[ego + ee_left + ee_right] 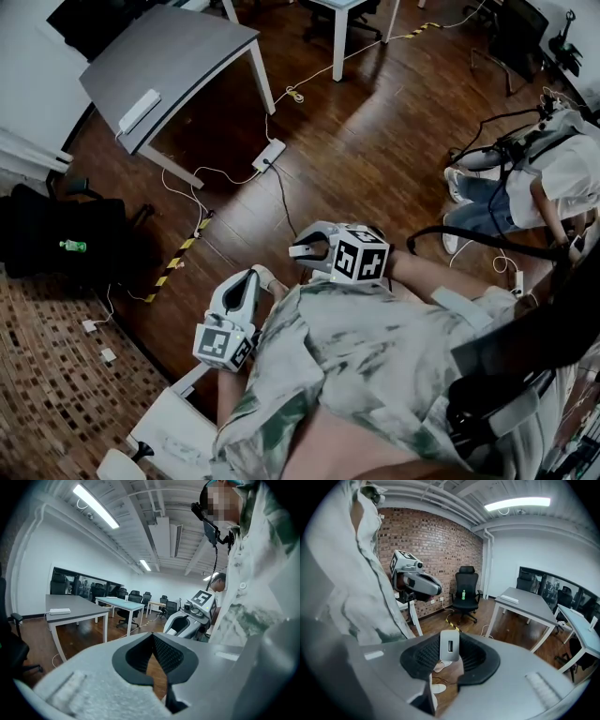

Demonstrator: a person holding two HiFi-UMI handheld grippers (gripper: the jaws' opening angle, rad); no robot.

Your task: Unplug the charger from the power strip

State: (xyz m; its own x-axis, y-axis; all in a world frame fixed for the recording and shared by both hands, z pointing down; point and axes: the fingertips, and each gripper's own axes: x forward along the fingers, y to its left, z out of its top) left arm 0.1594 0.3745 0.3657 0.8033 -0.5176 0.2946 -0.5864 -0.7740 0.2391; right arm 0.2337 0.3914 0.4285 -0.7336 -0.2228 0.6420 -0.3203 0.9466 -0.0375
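The right gripper (307, 247) is clenched on a small white charger (449, 645). The charger stands upright between the black pads with its port side toward the camera, and it is held in the air in front of the person's shirt (356, 347), well apart from any socket. The left gripper (251, 277) is near it and a little lower in the head view; its jaws are closed together at the tips, with nothing between them. A white power strip (139, 111) lies on the grey table (187, 56), and a second strip (269, 155) lies on the wood floor (375, 141) with cables running from it.
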